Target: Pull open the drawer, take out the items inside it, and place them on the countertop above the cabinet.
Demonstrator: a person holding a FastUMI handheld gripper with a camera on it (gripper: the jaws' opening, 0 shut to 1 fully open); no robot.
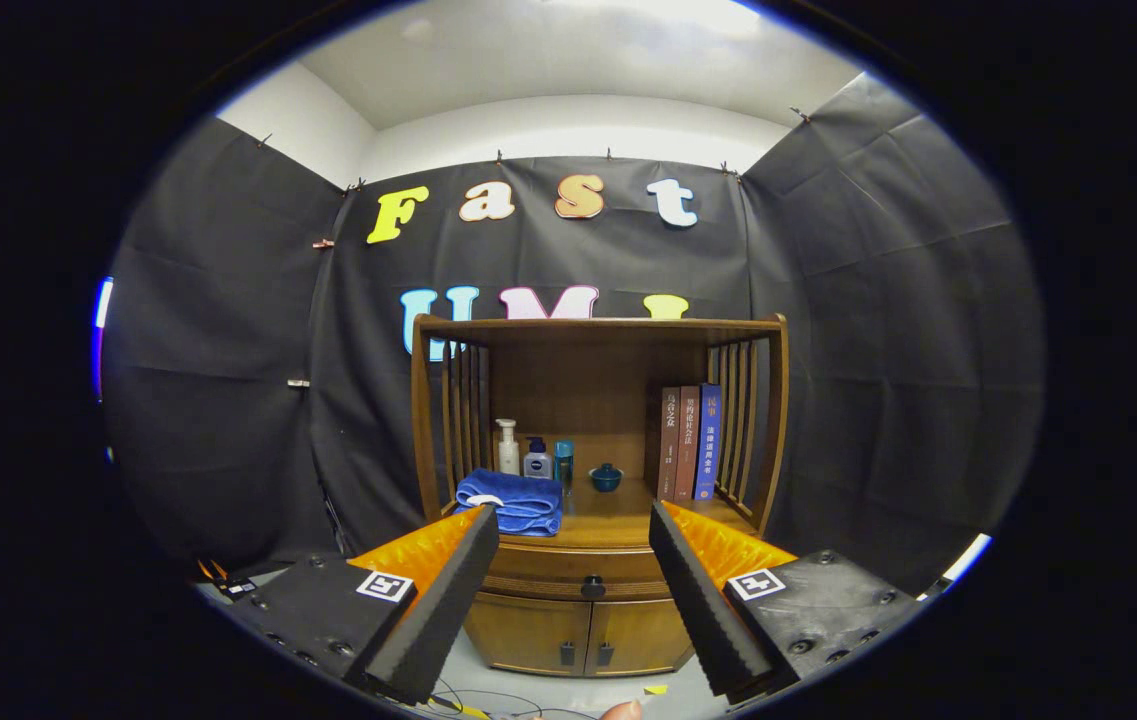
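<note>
A wooden cabinet (596, 440) stands ahead against the booth wall. Its drawer (568, 575) is closed, with a dark round knob (592, 587) at its middle, seen in the gap between my fingers. My gripper (573, 560) is open, well short of the cabinet, fingers spread either side of the knob. The countertop (618, 515) above the drawer carries a folded blue towel (513, 503), a white pump bottle (507, 447), a small blue-capped bottle (537, 460), a teal tube (564, 462), a small dark lidded bowl (606, 478) and three upright books (688, 442). The drawer's contents are hidden.
Two lower cabinet doors (583, 635) with small handles sit under the drawer. Slatted side rails (743, 420) and a top shelf (598, 325) frame the countertop. Cables (473, 700) lie on the pale floor before the cabinet. A fingertip (621, 711) shows below the gripper.
</note>
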